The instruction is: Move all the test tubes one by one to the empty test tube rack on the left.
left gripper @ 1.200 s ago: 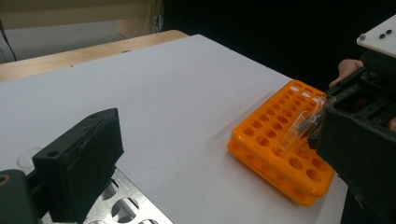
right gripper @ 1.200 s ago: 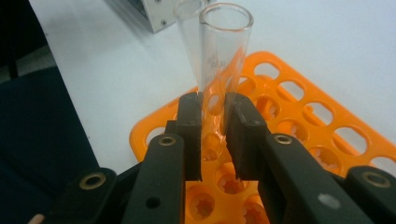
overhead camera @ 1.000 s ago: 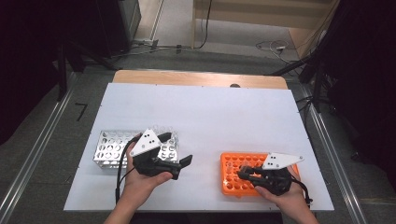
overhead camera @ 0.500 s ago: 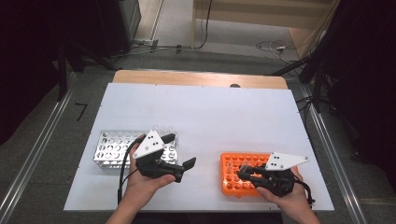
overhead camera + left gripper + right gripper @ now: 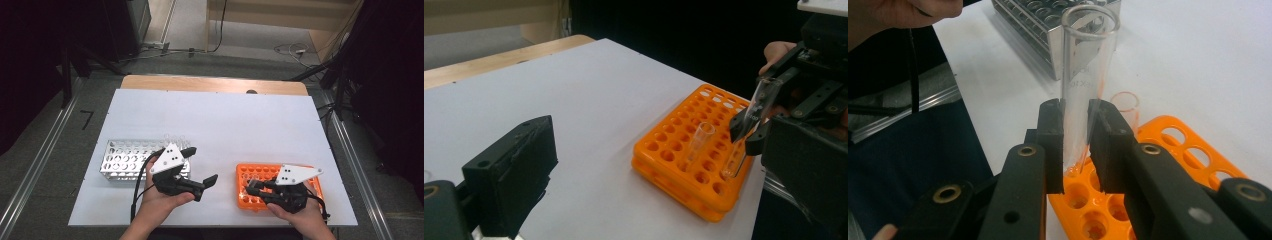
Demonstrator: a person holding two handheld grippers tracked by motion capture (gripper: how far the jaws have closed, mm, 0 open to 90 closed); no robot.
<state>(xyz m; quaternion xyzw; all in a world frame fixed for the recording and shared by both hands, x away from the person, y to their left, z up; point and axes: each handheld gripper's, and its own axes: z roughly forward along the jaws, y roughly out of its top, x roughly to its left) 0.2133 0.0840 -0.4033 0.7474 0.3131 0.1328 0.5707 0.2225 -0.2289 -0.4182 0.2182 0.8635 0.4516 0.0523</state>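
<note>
Right gripper view: fingers (image 5: 1076, 135) clamped on a clear tube (image 5: 1084, 90); left gripper (image 5: 200, 170) fingers wide apart, empty.

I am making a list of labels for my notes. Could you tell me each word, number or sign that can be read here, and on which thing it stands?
Glass test tube held in the right hand-held gripper: a faint printed mark on its wall, too blurred to read.
Orange rack: no text visible.
Metal rack: no text visible.
Left hand-held gripper: no text that can be read.
</note>
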